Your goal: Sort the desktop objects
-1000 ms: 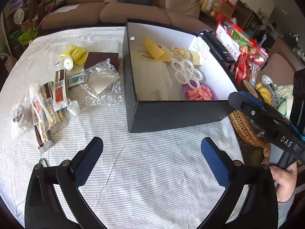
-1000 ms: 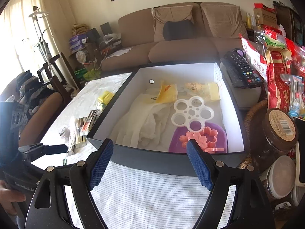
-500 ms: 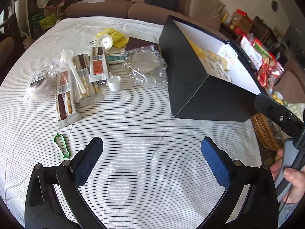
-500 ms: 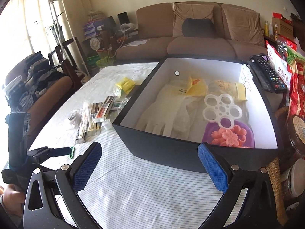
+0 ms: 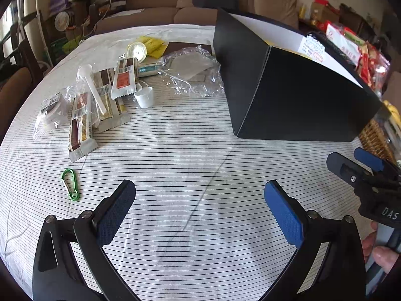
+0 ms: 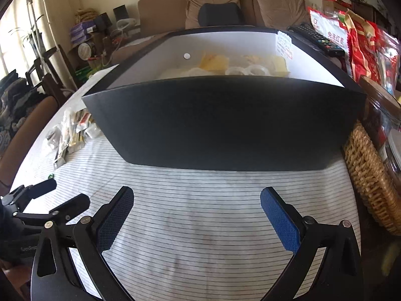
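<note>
Left wrist view shows the left gripper (image 5: 199, 215) held low over the near edge of the bench (image 5: 190, 225), its jaws spread wide with nothing between them, angled toward the loose items that are not yet sorted. Those lie toward the far left of the bench: a fan of snack bar packets (image 5: 100, 100), a white plastic scoop (image 5: 94, 87), a small white cup (image 5: 144, 97), crumpled clear wrap (image 5: 193, 72), yellow sachets (image 5: 154, 45) and, alone near the left edge and closest to this gripper, a green carabiner (image 5: 70, 184). The black box (image 5: 295, 97) stands at the far right of the bench, plainly the collecting bin, since the right wrist view shows pale and yellow items already lying inside it against its white lining (image 6: 225, 45). The right gripper (image 6: 196, 215) is likewise wide open and empty, parked just in front of the near wall of the box, probably waiting its turn. A white cloth with thin dark stripes covers the bench and is slightly wrinkled. A wicker basket (image 6: 371, 180) sits at the right edge beside the box, with red snack bags (image 6: 363, 47) and a remote (image 6: 315, 39) behind it; a brown sofa (image 6: 225, 7) fills the cluttered room beyond.
</note>
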Tool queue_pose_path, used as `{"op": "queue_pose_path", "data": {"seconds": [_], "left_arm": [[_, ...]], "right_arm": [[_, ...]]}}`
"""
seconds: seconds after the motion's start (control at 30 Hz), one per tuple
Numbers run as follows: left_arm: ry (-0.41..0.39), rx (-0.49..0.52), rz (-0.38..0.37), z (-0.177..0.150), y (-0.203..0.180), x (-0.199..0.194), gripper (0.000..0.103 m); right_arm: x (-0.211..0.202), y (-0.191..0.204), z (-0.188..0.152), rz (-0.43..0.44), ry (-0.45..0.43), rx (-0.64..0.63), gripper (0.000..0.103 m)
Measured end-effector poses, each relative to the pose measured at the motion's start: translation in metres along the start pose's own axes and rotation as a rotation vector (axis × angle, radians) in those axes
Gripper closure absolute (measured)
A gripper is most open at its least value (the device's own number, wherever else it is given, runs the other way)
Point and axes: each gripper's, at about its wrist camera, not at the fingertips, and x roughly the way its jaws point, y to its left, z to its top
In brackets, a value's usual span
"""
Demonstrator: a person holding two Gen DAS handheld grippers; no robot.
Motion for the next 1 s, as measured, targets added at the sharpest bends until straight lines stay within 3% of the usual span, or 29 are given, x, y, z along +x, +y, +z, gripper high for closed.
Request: {"op": "queue_pose_path", "data": {"seconds": [0.27,0.47,1.0], "left_arm": [[0.017,0.054,0.005,-0.006,-0.041,0.011,0.0],[0.027,0.054,0.009,-0.013,-0.057,0.019,0.0],[0.05,0.037,0.071,-0.013,-0.05,0.037,0.0]], "right_arm": [[0.0,-0.044,-0.018,-0.076,0.025,0.057,0.0],[0.003,-0.054,-0.032,-0.087,0.044,0.083,0.0],[0.012,-0.058,-0.032,-0.094,0.06,0.025,0.0]]}}
